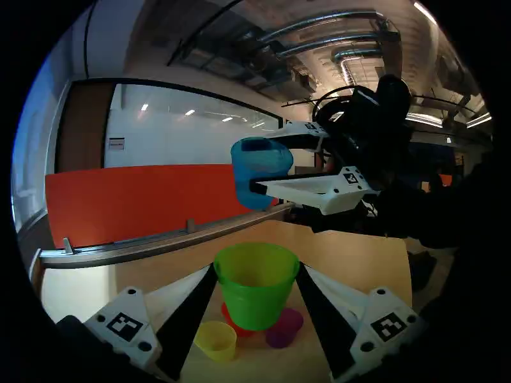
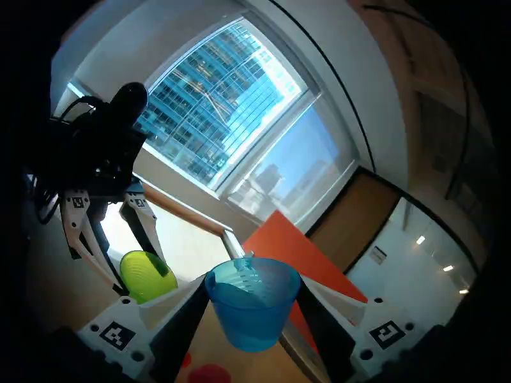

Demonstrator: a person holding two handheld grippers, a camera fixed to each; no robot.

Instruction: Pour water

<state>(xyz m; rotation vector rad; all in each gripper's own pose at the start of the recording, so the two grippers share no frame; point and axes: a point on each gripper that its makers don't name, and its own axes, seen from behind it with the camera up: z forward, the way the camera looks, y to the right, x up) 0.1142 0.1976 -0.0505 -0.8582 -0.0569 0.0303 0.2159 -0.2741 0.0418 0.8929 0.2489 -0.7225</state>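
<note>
**Two cups gripped, blue held higher than green**

Largest first, in the right gripper view: a wide window [image 2: 243, 121], glass towers and sky beyond. Next, a long orange wall panel [image 1: 128, 201], edged along its foot by a metal rail [image 1: 160, 239]. In front of the rail, a pale wooden table [image 1: 358, 255] running away under both tools.

Then the left gripper [image 1: 255, 271], low and close in the left gripper view. Jaws partway open, spread to the width of a green cup [image 1: 257, 293] and pressing on it from both sides. Cup upright, mouth open toward the camera. Resting on the table or raised off it: cannot tell.

Seen from the right gripper view, at the far left, the same left gripper [image 2: 142, 276] with the green cup [image 2: 147, 274] between its fingers.

Likewise the right gripper [image 2: 253, 287], close in its own view. Jaws partway open and clamped on either side of a translucent blue cup [image 2: 254, 309], ribbed inside.

From the left gripper view, the right gripper [image 1: 262, 163] reaching in from the right. The blue cup [image 1: 259, 169] sits higher than the green cup and beyond it, over the table, against the orange wall panel. Water in either cup: cannot tell.

Smallest, on the table just behind the green cup:
- a yellow cup [image 1: 216, 340] to the left
- a purple cup [image 1: 285, 327] to the right
- a red cup [image 1: 231, 321] between them, mostly hidden by the green one
</note>
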